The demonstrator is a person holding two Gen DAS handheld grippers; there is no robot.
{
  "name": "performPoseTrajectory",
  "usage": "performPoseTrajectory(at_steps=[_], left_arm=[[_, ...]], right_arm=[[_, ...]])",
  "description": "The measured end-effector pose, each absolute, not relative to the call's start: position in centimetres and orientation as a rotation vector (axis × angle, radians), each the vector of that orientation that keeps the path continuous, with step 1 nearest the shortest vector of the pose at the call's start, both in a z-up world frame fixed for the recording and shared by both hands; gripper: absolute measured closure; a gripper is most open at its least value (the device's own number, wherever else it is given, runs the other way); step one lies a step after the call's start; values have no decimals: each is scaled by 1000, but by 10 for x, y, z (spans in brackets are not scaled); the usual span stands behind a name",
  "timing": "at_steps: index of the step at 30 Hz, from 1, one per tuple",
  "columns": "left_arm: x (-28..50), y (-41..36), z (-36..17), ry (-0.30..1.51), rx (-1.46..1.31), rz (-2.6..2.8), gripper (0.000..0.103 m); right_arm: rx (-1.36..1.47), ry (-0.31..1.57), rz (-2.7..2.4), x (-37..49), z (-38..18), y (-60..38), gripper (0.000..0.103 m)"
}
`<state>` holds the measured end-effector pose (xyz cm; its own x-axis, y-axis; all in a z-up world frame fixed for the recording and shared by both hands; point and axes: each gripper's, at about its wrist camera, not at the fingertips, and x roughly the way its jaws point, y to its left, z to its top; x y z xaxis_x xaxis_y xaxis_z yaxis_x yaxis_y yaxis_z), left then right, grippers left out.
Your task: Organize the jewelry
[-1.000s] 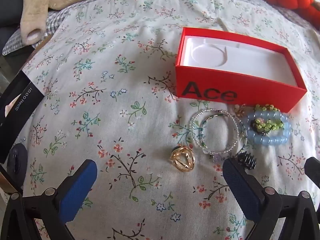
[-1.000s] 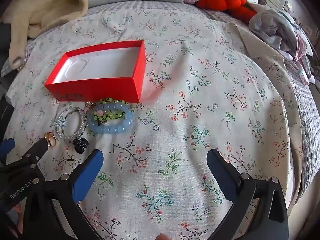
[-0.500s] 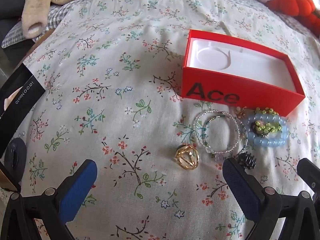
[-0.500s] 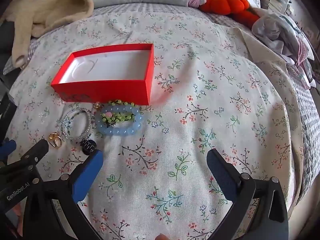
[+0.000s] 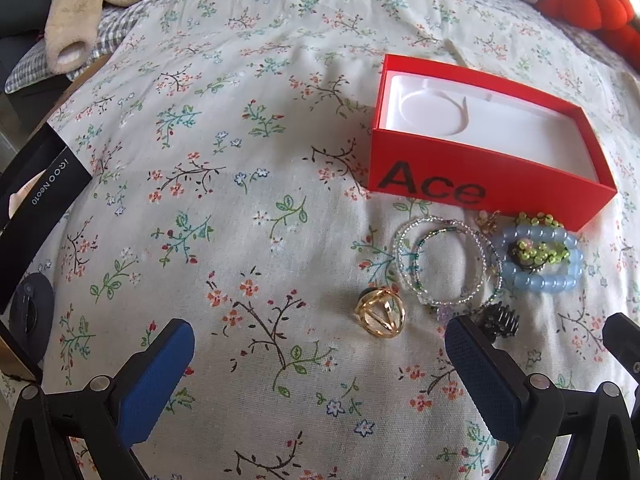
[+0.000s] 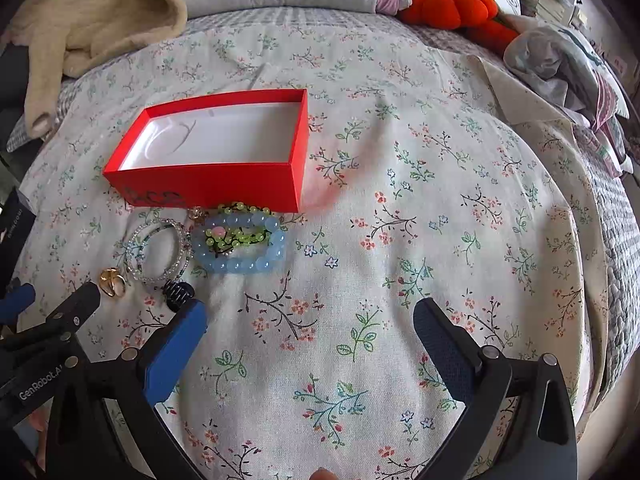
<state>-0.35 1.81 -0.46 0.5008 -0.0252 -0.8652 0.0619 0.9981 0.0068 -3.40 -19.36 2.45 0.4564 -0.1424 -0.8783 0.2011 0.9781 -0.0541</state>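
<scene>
The left gripper hangs wide open and empty above a floral bedsheet, its blue-padded fingers spread well apart, with a gold openwork ring lying just ahead between them, nearer the right-hand pad. Beside that pad's tip sits a small black claw clip. Beyond the ring lie two thin clear-beaded bracelets, overlapping as loose circles, and to their right a chunky pale-blue bead bracelet with a green-bead strand and a pink bead tangled across its middle; a small gold piece lies at the box's foot, too small to make out. Farther still stands an open red cardboard box marked "Ace", its white moulded insert bare, its near wall just behind the jewelry. The right gripper is likewise spread wide and holds nothing, hovering over bare sheet; from it the ring, clip, clear bracelets and blue bracelet cluster ahead to the left, in front of the red box. Ahead and right of this gripper the sheet runs open to the bed's edge. A black carton overhangs the bed's left edge, and a cream plush garment and orange plush pumpkin line the far side.
</scene>
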Motion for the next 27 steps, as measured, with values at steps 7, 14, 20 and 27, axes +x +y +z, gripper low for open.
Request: performPoseTrajectory(at_steps=[7, 14, 20, 27], left_arm=[[-1, 16, -3, 1050, 43, -54, 0], [-2, 15, -2, 1050, 43, -53, 0], [-2, 14, -2, 1051, 46, -55, 0], [-3, 13, -1, 1053, 50, -56, 0]], right_arm=[[62, 1075, -212, -34, 24, -193, 0], [62, 1076, -212, -34, 24, -193, 0], [61, 1075, -211, -34, 23, -193, 0], [61, 1076, -211, -34, 23, -193, 0]])
